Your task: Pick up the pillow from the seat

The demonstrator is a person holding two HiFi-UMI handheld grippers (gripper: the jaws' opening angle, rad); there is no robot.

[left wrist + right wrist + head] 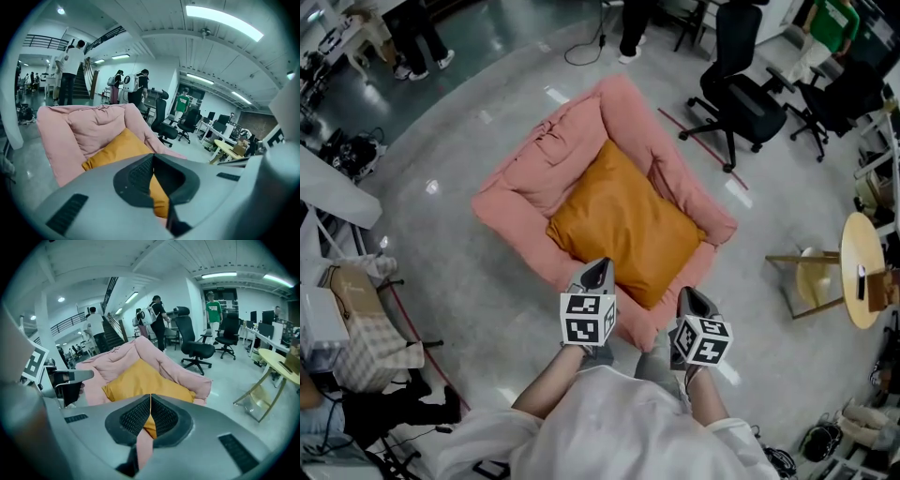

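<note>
Left tool (pixel 601 264) and right tool (pixel 687 294), both pressed together, face pillow (pixel 623 220) on pink seat (pixel 539 169) on grey floor (pixel 487 103).

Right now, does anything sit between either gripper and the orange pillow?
Nothing visible. The left gripper and right gripper, both shut, are at the front rim of the seat; the pillow lies uncovered ahead.

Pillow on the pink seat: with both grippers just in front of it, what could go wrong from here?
1. Both the left gripper and right gripper are shut; unless opened, they would likely just shove the pillow.
2. The pillow's near corner lies against the front rim of the seat, so the fingers might pinch pink fabric too.
</note>
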